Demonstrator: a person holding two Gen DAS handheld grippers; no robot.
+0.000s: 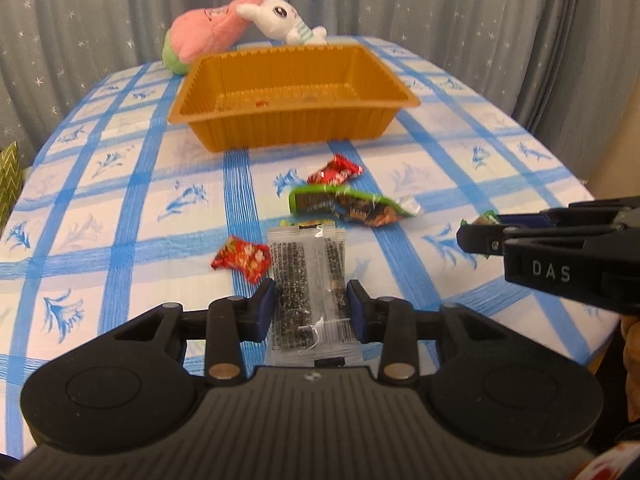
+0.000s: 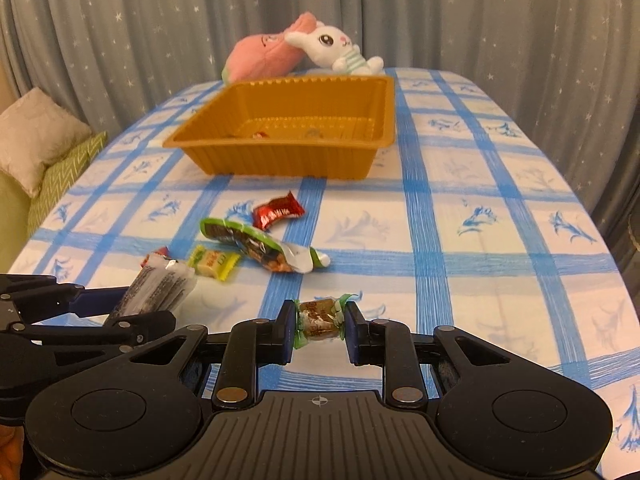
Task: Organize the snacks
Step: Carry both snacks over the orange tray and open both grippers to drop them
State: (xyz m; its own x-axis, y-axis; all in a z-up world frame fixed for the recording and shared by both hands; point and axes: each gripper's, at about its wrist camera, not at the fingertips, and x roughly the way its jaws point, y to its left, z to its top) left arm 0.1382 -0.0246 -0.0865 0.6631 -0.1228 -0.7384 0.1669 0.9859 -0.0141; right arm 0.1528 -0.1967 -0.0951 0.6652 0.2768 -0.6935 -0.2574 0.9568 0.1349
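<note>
My left gripper (image 1: 311, 300) is shut on a clear packet of dark sesame bars (image 1: 306, 276), held just above the cloth; the same packet (image 2: 158, 290) shows at the left of the right wrist view. My right gripper (image 2: 319, 320) is shut on a small brown candy with green twisted ends (image 2: 319, 317). An orange plastic tray (image 1: 294, 118) (image 2: 288, 152) stands farther back on the table. Loose on the cloth lie a red candy (image 1: 336, 171) (image 2: 279, 212), a long green-edged snack bag (image 1: 352, 203) (image 2: 262, 248), a red patterned sweet (image 1: 241, 261) and a yellow-green sweet (image 2: 215, 263).
The table wears a blue-checked cloth (image 2: 480, 240). A pink plush (image 2: 260, 56) and a white plush rabbit (image 2: 332, 46) lie behind the tray. A grey starred curtain hangs at the back. A cushion (image 2: 36, 140) rests on a green seat at the left.
</note>
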